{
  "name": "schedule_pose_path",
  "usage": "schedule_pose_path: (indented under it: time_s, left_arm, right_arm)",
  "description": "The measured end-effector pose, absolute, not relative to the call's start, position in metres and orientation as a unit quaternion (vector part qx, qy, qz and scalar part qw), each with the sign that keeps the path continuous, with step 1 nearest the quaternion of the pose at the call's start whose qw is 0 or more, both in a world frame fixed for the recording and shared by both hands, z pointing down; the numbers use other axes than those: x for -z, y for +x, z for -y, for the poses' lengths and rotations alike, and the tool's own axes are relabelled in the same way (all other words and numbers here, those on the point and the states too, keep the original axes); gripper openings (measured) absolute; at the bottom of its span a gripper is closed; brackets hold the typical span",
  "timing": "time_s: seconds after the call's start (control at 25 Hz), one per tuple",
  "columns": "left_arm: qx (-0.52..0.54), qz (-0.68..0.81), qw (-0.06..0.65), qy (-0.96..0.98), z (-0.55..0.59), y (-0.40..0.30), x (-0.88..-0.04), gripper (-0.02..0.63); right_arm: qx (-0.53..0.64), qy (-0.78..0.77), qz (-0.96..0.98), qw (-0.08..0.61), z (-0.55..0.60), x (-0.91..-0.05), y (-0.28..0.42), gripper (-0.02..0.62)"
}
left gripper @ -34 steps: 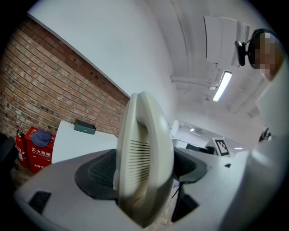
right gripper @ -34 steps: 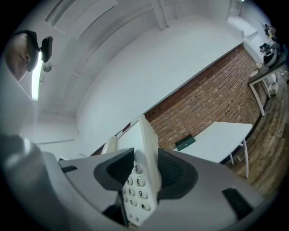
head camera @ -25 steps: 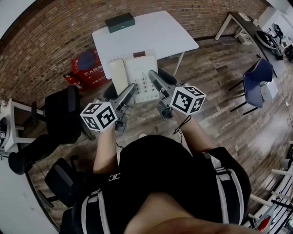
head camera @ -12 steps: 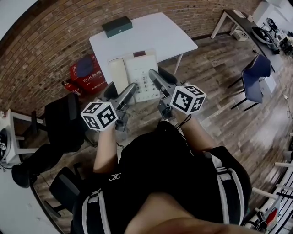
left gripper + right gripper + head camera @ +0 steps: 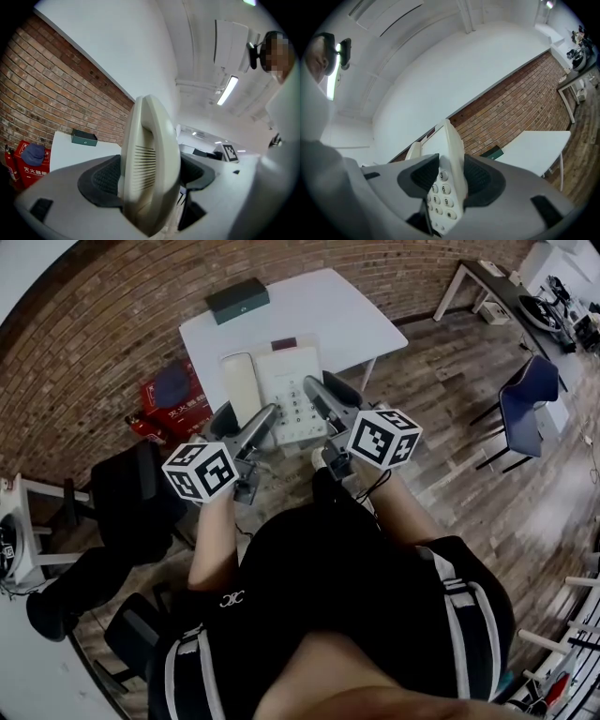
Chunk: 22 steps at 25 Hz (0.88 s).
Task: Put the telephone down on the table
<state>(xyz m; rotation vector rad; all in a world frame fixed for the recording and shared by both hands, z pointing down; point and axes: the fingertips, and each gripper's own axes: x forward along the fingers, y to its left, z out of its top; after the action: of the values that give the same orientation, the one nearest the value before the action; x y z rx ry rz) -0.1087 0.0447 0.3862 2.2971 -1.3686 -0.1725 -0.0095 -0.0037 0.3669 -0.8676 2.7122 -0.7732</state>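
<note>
left gripper [image 5: 255, 430] and right gripper [image 5: 321, 401] both clamp the telephone [image 5: 281, 390], held up in the air. white table [image 5: 328, 306] sits at 12 o'clock, so the whole set-down isn't done yet.

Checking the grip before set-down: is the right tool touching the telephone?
Touching. The right gripper view shows the right tool shut on the telephone, both pads against it.

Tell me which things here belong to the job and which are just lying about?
Job: telephone, white table, left gripper and right gripper clamping the telephone.
Lying about: green box on the table, red box, blue chair.
</note>
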Motion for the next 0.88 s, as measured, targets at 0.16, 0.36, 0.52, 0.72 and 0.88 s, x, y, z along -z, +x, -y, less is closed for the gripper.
schedule_pose_path:
  time_s: [0.16,0.36,0.52,0.72,0.88]
  left_arm:
    - [0.061,0.502,0.233,0.83,-0.013,-0.119,-0.392,0.373]
    - [0.056,0.508,0.242,0.825,0.03,-0.132,-0.403,0.373]
    - [0.054,0.515,0.25,0.818,0.068,-0.143,-0.411,0.373]
    - [0.055,0.527,0.265,0.805,0.12,-0.158,-0.414,0.373]
    - [0.056,0.54,0.28,0.792,0.164,-0.167,-0.415,0.373]
  right_arm:
    - [0.267,-0.288,-0.915,0.093,0.037,-0.373,-0.02,0.152]
    - [0.277,-0.283,-0.914,0.088,0.081,-0.385,-0.034,0.151]
    - [0.285,-0.276,-0.915,0.081,0.122,-0.393,-0.046,0.152]
    - [0.298,-0.261,-0.916,0.065,0.178,-0.396,-0.064,0.151]
    - [0.31,-0.247,-0.917,0.05,0.225,-0.398,-0.075,0.15]
